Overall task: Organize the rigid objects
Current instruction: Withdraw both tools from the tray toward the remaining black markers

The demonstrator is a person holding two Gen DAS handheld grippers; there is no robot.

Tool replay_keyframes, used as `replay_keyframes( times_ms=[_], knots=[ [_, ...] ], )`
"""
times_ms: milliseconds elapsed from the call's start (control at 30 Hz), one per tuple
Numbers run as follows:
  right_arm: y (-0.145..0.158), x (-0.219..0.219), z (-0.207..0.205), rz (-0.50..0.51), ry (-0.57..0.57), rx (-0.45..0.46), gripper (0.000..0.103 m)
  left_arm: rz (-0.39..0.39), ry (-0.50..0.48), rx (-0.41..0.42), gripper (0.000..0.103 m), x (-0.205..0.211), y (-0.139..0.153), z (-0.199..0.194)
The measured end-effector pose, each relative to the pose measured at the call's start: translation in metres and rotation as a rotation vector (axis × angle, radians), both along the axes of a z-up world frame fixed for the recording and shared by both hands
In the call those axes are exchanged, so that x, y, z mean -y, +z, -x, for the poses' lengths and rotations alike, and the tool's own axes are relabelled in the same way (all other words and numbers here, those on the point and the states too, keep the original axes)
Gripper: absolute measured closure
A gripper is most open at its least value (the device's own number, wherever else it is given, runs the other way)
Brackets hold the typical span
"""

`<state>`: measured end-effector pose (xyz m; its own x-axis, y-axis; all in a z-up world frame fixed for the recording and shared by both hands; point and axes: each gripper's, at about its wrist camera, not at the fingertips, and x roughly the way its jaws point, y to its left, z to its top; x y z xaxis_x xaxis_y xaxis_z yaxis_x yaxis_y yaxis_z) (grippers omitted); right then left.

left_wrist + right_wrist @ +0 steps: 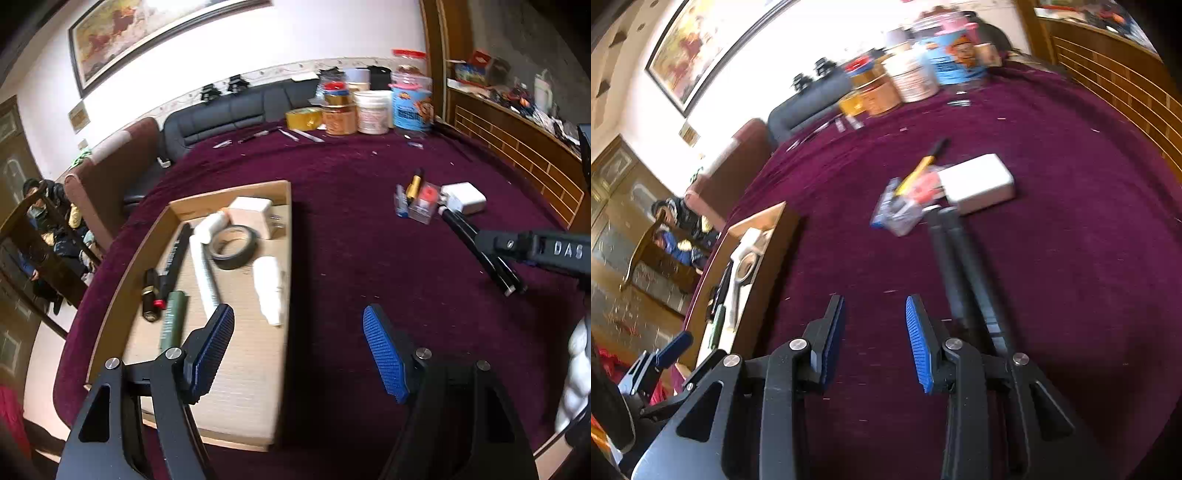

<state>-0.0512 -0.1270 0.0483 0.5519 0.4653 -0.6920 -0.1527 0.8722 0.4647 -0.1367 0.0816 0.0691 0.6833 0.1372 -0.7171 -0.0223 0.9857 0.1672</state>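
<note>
Tins (373, 107) far edge; tripod (964, 273) btwn R gripper (875, 332) | charger (979, 182)

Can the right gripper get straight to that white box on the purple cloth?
Probably yes. The right gripper is empty with jaws apart, and the white box lies ahead on bare cloth. Only the black folded stick runs alongside its path, ending at the box.

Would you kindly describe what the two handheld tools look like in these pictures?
The left tool and the right tool look alike: matte black angular linkage arms with silver round pivot screws, each ending in two flat fingers faced with blue ribbed pads. The left wrist view shows white "DAS" lettering on the right tool's black body.
</note>
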Motion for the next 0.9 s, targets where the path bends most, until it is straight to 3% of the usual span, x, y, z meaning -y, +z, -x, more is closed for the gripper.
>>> replay_keyframes(
  times_ms=[167,300,500,900],
  knots=[
    [-0.003,0.039,-0.003,-0.029,-0.071,-0.007,0.072,0.028,-0.038,-0.054,0.036,0.018,-0.011,-0.009],
    [-0.008,0.06,-0.006,-0.045,-0.118,-0.013,0.061,0.035,-0.06,-0.1,0.036,0.032,-0.022,-0.018],
    [-0.013,0.076,-0.015,-0.053,-0.139,-0.025,0.061,0.045,-0.093,-0.136,0.036,0.049,-0.031,-0.03],
    [-0.007,0.095,-0.049,0.03,-0.219,0.053,0.062,0.083,-0.1,-0.188,0.036,0.062,-0.044,-0.055]
  ],
)
